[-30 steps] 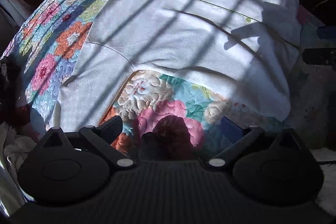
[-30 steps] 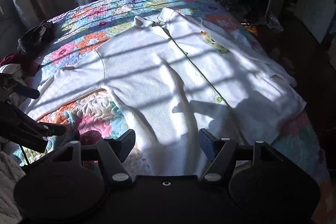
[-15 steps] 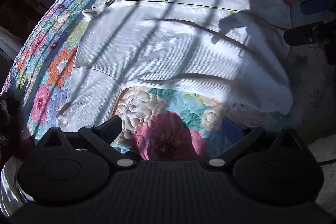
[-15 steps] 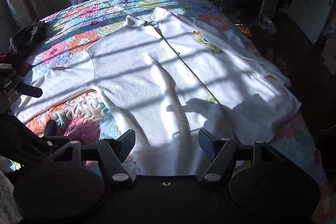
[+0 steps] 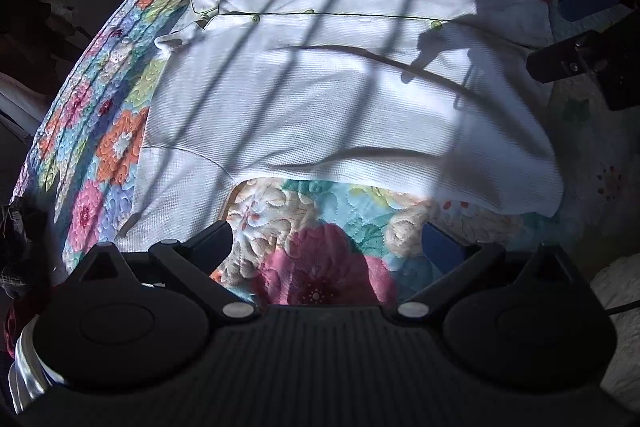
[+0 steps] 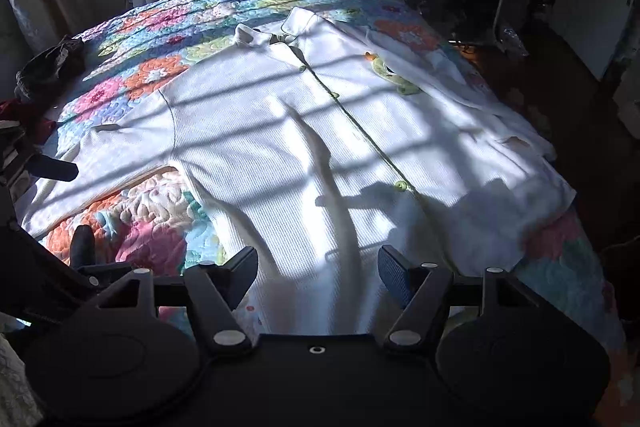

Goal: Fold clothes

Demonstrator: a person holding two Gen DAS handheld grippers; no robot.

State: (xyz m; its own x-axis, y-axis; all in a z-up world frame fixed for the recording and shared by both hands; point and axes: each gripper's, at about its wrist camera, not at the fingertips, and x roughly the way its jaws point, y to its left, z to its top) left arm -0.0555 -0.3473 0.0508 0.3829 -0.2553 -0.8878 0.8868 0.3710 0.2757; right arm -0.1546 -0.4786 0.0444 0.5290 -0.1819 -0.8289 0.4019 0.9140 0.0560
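While both grippers hang empty, the white ribbed button-front cardigan [image 6: 280, 155] lies flat ahead of them on the floral patchwork quilt [image 6: 168, 227].
Long axis runs away from the right gripper [image 6: 318, 267], collar far, hem just ahead of its wide-open jaws. Left gripper [image 5: 326, 247], jaws also wide, sits over bare quilt; the sleeve [image 5: 172, 195] is near its left finger. No containers.

The white shirt [image 6: 280, 155] has its hem hidden behind the right claw's [image 6: 318, 267] black body. Its far sleeve [image 6: 516, 143] droops over the bed's [image 6: 224, 3] edge, its cuff unreadable. Dark room corners swallow detail.
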